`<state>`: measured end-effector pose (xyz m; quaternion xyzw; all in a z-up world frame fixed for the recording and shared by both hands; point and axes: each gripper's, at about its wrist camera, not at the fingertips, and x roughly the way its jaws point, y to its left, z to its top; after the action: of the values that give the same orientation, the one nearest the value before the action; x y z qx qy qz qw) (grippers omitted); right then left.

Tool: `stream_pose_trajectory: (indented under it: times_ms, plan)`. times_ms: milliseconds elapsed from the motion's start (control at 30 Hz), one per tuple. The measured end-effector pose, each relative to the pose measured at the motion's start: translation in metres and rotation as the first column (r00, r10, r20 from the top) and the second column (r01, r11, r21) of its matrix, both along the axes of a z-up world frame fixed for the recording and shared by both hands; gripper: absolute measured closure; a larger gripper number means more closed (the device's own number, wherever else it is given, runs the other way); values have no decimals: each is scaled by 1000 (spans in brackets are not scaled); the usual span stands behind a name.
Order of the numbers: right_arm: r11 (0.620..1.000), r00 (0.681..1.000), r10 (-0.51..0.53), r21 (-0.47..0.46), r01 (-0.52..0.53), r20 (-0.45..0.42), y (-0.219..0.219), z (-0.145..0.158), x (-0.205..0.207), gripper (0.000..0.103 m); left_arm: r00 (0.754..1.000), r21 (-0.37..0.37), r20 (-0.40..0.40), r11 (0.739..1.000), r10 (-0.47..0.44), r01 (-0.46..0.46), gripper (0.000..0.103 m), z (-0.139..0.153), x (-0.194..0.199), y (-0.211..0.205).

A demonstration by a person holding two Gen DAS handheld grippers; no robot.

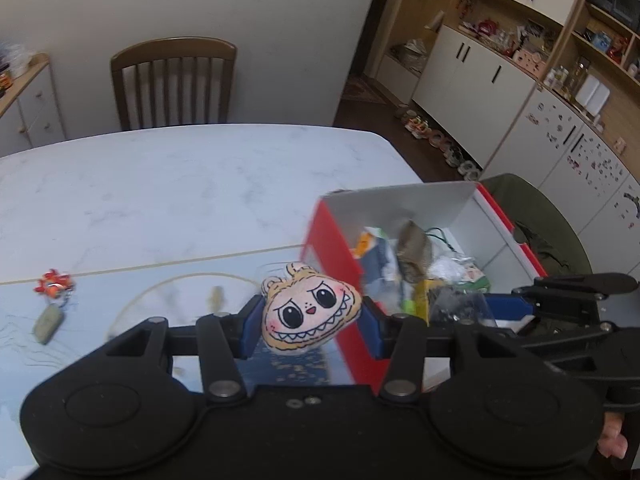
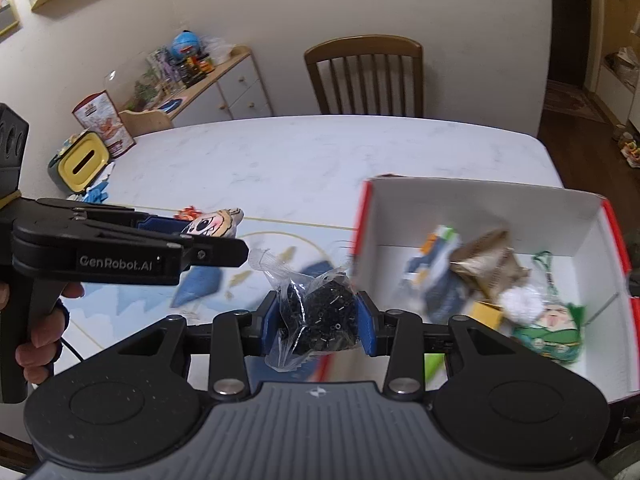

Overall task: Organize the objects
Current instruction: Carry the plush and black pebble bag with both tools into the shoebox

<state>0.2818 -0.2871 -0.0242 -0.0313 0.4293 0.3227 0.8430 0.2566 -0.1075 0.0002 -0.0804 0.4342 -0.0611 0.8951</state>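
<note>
My left gripper [image 1: 310, 320] is shut on a small plush face charm [image 1: 310, 312], cream with big eyes and a toothy grin, held above the table just left of the red box [image 1: 332, 248]. The same charm [image 2: 218, 222] shows in the right wrist view, sticking out of the left gripper [image 2: 216, 236]. My right gripper [image 2: 318, 320] is shut on a clear plastic bag of small black parts [image 2: 320, 308], close to the left wall of the red box [image 2: 480, 208]. The box is white inside and holds several small items.
A key fob with an orange charm [image 1: 50, 300] lies on the table at the left. A yellow container [image 2: 82, 166] stands at the far left table edge. A wooden chair [image 1: 172, 80] is behind the marble table [image 1: 180, 184]. A printed mat [image 2: 248, 276] covers the near part.
</note>
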Motion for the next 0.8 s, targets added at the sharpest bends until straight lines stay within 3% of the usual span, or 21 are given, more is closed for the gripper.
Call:
stream_pose_trajectory:
  times_ms: [400, 800]
  plan:
    - [996, 997, -76, -50, 76, -1, -65, -23, 35, 64, 998, 14, -37, 999, -50, 50, 55, -16, 30, -65]
    - [978, 991, -130, -166, 125, -18, -108, -61, 69, 64, 993, 42, -64, 994, -102, 105, 55, -35, 73, -119]
